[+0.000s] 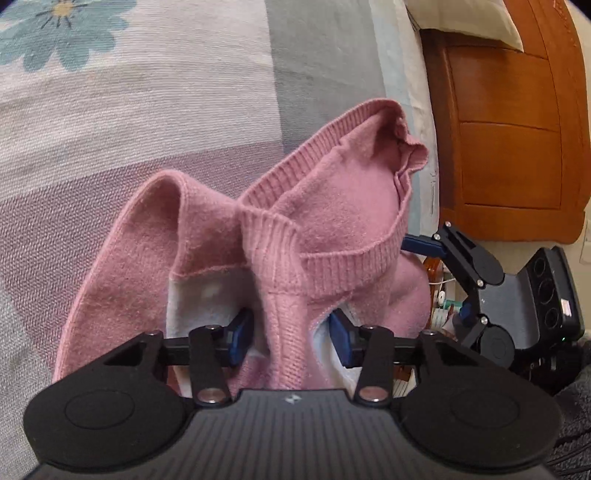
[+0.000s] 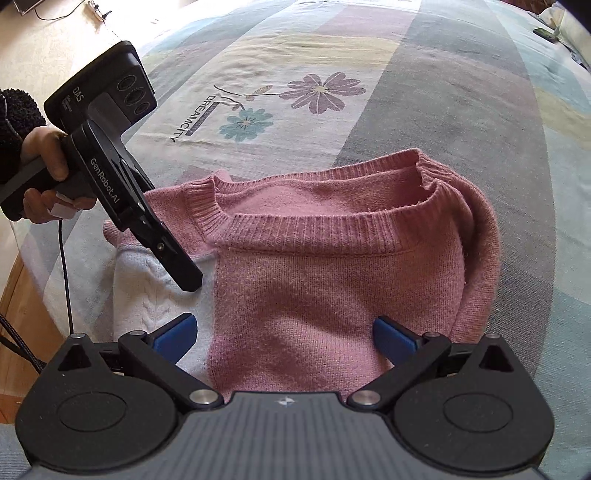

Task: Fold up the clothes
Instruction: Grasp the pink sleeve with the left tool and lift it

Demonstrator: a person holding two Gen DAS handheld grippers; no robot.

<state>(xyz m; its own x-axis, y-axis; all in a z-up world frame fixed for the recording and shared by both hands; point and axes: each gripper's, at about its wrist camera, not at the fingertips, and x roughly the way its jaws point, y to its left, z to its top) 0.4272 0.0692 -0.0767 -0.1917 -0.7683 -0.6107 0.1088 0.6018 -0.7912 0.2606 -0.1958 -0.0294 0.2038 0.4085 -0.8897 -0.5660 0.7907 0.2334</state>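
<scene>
Pink sweater (image 2: 332, 266), bunched at the bed (image 2: 424, 92) edge, mid-fold.
Left gripper (image 1: 291, 332) narrowed on sweater knit; right gripper (image 2: 284, 332) spread wide around it, to be closed before folding.

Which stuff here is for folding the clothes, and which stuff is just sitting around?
For the folding:
pink sweater
left gripper, around a fold of it
right gripper, jaws apart over it

Just sitting around:
flowered bedspread
wooden cabinet
dark small object far off on the bed
</scene>
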